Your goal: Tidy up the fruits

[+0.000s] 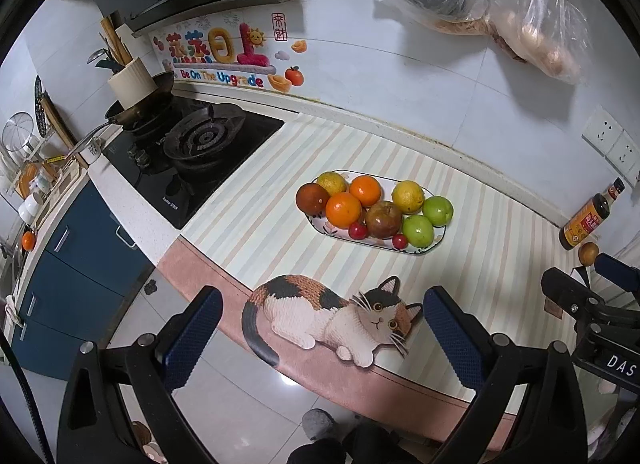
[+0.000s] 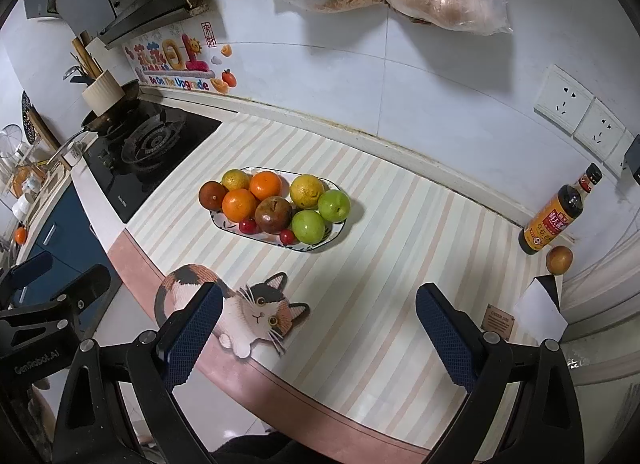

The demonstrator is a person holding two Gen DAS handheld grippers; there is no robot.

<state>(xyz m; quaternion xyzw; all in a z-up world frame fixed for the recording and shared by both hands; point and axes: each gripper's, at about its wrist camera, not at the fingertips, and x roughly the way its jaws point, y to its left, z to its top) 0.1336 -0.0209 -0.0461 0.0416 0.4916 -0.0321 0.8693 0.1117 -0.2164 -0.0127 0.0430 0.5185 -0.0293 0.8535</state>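
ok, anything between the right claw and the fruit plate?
Nothing visible. The right claw is open near the counter edge, and only bare striped mat lies between it and the plate. The sauce bottle stands off to the right, clear of the path.

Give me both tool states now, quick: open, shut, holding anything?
Left tool: open, empty, hovering over the counter edge short of the fruit plate.
Right tool: open, empty, also short of the plate.
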